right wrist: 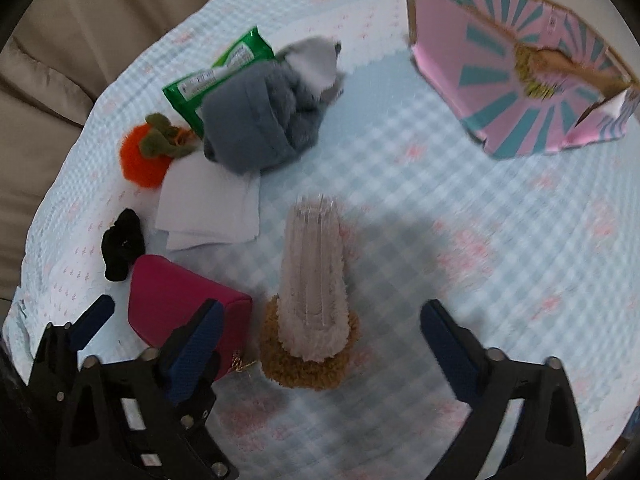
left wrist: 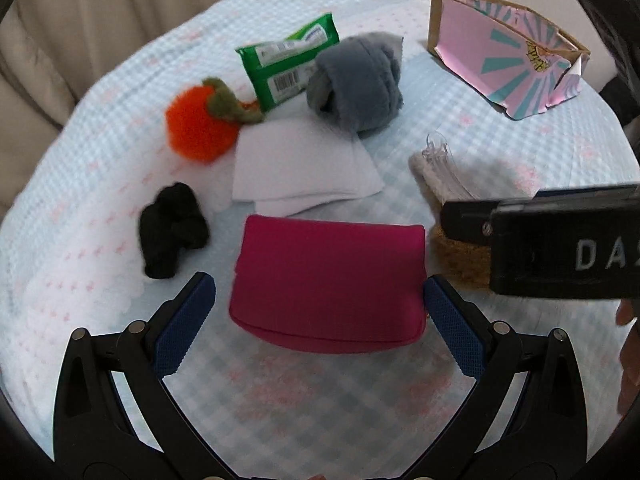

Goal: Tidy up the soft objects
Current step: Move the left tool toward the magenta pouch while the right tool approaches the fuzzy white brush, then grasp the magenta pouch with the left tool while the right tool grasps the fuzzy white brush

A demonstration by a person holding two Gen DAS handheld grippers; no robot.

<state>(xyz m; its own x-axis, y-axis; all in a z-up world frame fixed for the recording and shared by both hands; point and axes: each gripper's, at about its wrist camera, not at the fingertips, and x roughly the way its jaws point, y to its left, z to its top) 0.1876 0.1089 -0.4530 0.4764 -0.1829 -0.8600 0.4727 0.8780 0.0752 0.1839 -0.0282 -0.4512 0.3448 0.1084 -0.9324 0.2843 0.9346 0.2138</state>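
pouch first: my left claw (left wrist: 320, 300) gapes around the magenta fabric pouch (left wrist: 328, 284), gripping nothing; right claw (right wrist: 320, 328) open, empty. next, squeeze, carry to pink paper box (left wrist: 508, 60).

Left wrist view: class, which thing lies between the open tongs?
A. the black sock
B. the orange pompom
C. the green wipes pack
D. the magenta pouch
D: the magenta pouch sits between the fingers of the left tongs, which stand wide open around it.
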